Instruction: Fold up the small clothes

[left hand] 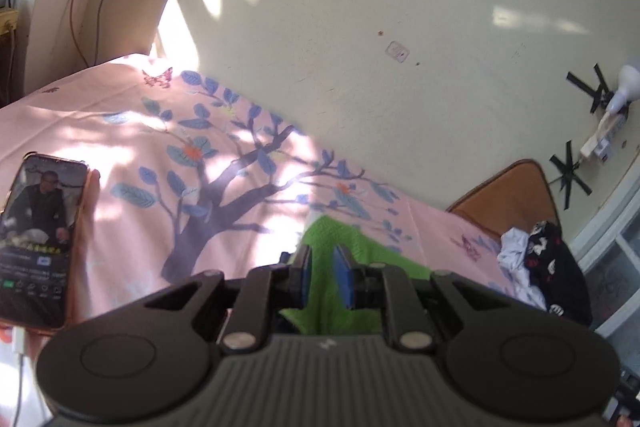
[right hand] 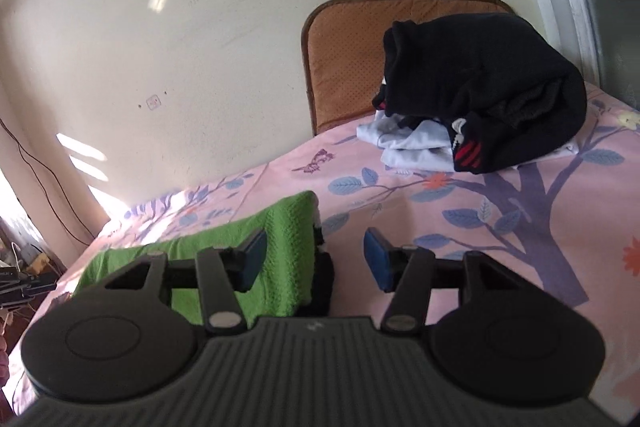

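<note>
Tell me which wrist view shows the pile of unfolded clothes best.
The right wrist view: the pile of clothes sits large and unobstructed on the bedsheet, black garment over white ones. The left wrist view catches it only small, near the right edge.

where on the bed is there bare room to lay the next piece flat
Bare sheet lies between the green cloth and the clothes pile, and between the phone and the green cloth. It is crowded at the pile by the headboard and at the green cloth itself.
</note>
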